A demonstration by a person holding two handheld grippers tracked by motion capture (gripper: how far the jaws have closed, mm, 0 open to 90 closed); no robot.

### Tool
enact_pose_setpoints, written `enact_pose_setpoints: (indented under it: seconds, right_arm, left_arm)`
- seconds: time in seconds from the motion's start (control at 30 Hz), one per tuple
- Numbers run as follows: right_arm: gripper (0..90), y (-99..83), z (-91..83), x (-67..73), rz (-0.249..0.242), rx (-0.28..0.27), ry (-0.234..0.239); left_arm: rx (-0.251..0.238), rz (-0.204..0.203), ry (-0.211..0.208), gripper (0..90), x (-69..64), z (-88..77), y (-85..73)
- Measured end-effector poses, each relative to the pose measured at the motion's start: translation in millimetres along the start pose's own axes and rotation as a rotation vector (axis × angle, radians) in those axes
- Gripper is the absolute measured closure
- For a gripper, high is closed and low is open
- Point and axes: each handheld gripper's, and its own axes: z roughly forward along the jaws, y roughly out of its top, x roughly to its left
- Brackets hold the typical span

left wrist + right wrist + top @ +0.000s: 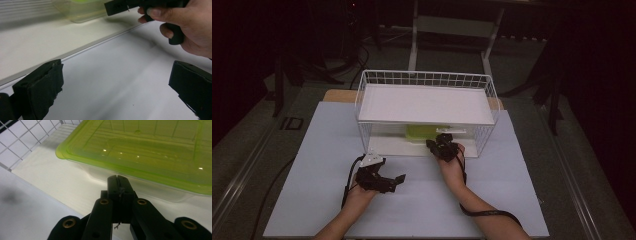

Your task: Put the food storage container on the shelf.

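A clear plastic box with a lime-green lid (150, 147) lies on the lower shelf of a white wire rack (484, 87); the box's lid (424, 131) also shows green in the high view. My right gripper (117, 181) is shut with nothing between its jaws, its tip just short of the box's near wall, at the rack's open front (443, 144). My left gripper (115, 85) stands open over the white table (412, 195), left of the right hand, holding nothing. In the left gripper view the right gripper (120, 6) and its hand point at the box (80, 11).
The rack has a white upper shelf board (424, 102) over the box, and wire walls at back and sides. The white table top (327, 150) ends at edges left, right and front, with dark floor and stand legs (414, 45) beyond.
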Motion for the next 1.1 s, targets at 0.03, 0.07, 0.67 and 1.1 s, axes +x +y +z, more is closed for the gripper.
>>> enact_pose_setpoints:
  seconds: [0.03,0.07,0.67,1.1]
  right_arm:
    - [89.8,0.5,1.1,0.0,0.002,-0.003,0.001]
    - [89.8,1.1,2.1,0.9,-0.007,-0.007,-0.008]
    - [85.4,-1.8,-6.8,13.9,-0.045,-0.012,0.019]
    - [46.6,-16.8,-52.7,22.2,-0.095,-0.052,0.083]
  left_arm:
    - [-0.002,0.001,-0.002,0.1,0.0,-0.3,-0.2]
    - [-0.001,0.001,-0.003,0.1,0.0,-0.5,-0.1]
    - [-0.024,0.003,-0.004,0.1,-0.2,-3.2,0.6]
    - [-0.070,0.042,-0.060,0.1,-6.8,-10.9,5.0]
